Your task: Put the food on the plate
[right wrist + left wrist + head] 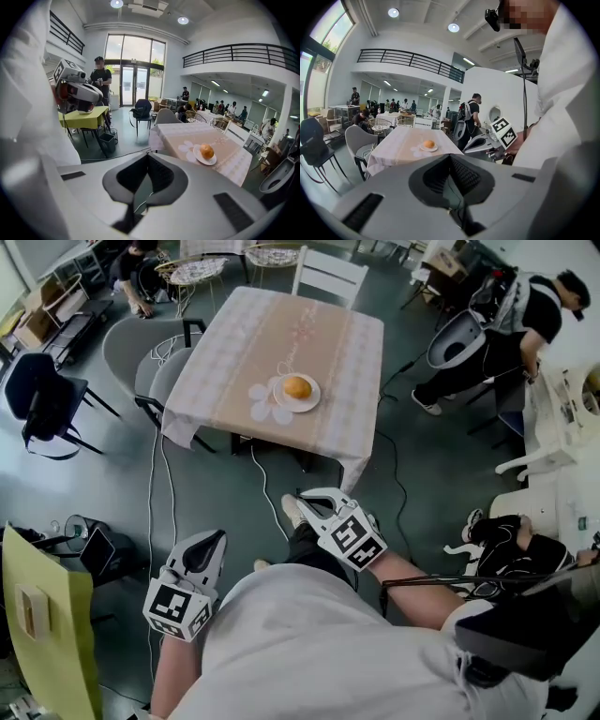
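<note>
Head view has the food sitting on the plate on the desk, well apart from me; the plate holds nothing else. My left tongs and right tongs are both pressed together on nothing, near my body. I'd judge the job done. Reaching in now risks nudging that round piece off the plate, or snagging the floor cable.
</note>
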`<move>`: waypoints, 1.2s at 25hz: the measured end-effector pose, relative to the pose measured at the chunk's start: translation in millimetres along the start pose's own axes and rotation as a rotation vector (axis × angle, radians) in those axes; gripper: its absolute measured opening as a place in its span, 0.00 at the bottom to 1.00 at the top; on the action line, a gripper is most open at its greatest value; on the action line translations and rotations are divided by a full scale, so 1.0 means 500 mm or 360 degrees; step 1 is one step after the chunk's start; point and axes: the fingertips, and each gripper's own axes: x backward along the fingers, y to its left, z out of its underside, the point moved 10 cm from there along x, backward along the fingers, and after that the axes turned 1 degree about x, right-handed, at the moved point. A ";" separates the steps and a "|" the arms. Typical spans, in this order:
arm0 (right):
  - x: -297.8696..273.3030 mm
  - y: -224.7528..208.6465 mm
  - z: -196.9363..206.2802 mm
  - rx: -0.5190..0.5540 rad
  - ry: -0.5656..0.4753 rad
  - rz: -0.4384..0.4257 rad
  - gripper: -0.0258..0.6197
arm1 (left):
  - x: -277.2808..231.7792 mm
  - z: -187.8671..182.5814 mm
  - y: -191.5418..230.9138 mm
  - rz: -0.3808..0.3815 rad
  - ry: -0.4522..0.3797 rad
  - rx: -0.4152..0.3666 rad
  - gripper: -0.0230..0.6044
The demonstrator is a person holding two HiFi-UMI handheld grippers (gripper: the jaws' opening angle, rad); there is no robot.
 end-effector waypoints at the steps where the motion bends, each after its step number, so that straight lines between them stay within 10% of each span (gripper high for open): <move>1: 0.008 0.013 -0.003 0.0011 -0.0002 -0.0003 0.06 | 0.002 0.003 -0.004 0.0011 -0.0002 0.0000 0.05; 30: 0.039 0.107 -0.060 0.0235 -0.0088 -0.0077 0.06 | 0.054 0.035 -0.022 -0.0015 -0.0033 0.0022 0.05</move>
